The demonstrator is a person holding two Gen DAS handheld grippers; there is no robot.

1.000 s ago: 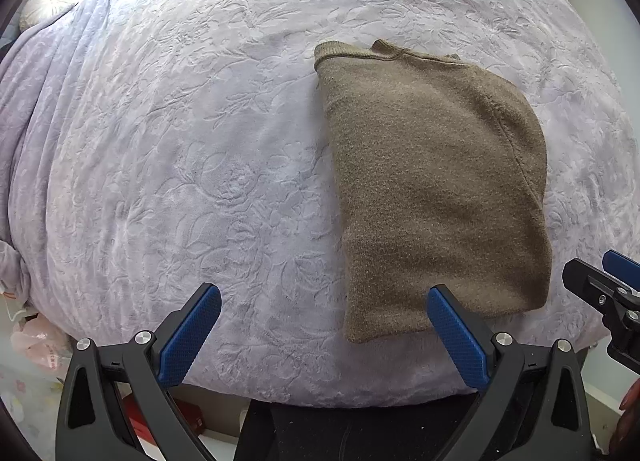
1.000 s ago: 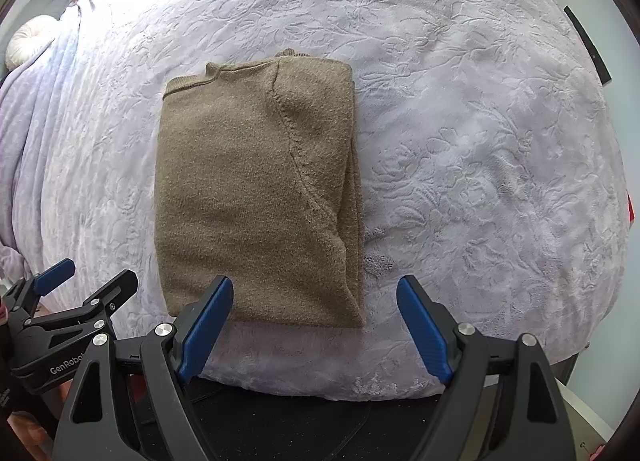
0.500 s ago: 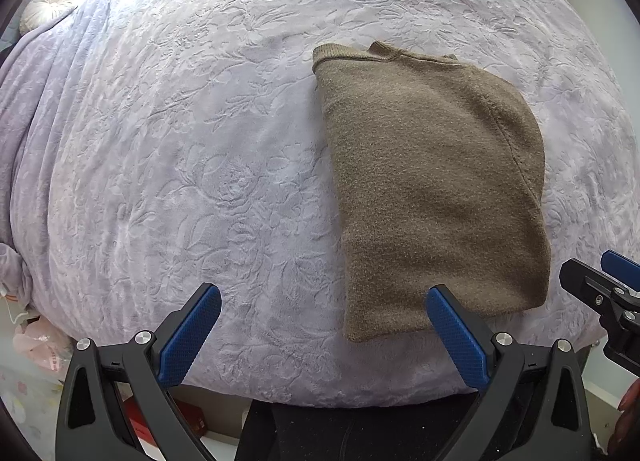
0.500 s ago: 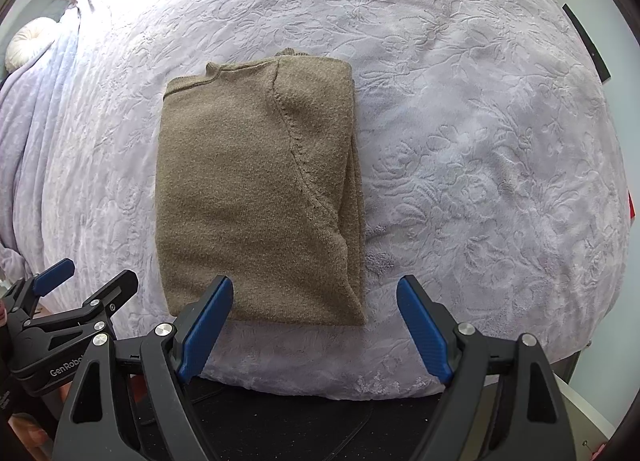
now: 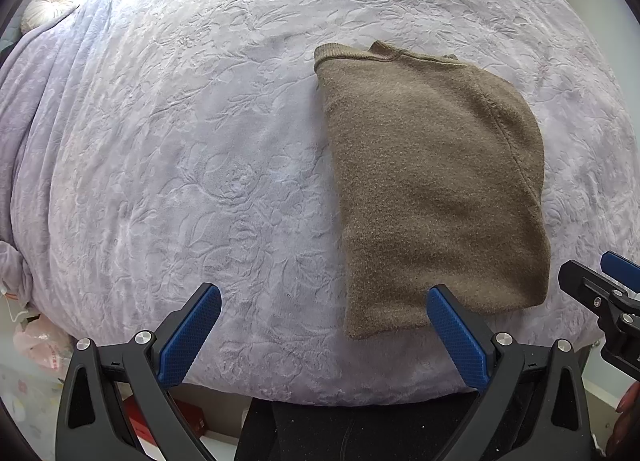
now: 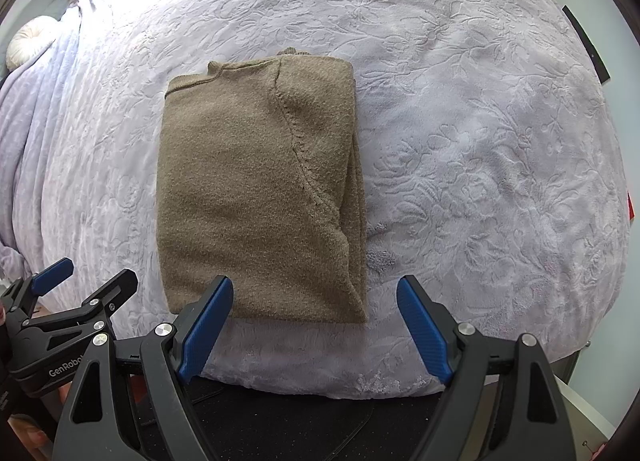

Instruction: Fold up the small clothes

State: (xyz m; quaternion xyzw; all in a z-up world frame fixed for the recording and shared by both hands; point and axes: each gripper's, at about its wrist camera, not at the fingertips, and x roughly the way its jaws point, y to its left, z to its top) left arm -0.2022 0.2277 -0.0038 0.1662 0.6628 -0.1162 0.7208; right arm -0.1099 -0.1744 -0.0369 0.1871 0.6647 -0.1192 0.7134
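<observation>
A brown knit sweater lies folded into a rectangle on the lavender bedspread, near the bed's front edge. It also shows in the right wrist view, with a sleeve seam on top. My left gripper is open and empty, hovering just short of the sweater's front left corner. My right gripper is open and empty, just short of the sweater's front right corner. Each gripper shows at the edge of the other's view: the right one and the left one.
A round white cushion lies at the far left of the bed. A pink bag and a red box sit on the floor left of the bed. A dark mat lies below the bed's front edge.
Both grippers have shifted very slightly; the sweater sits a touch lower in the right wrist view. Both stay open and the sweater has not moved.
</observation>
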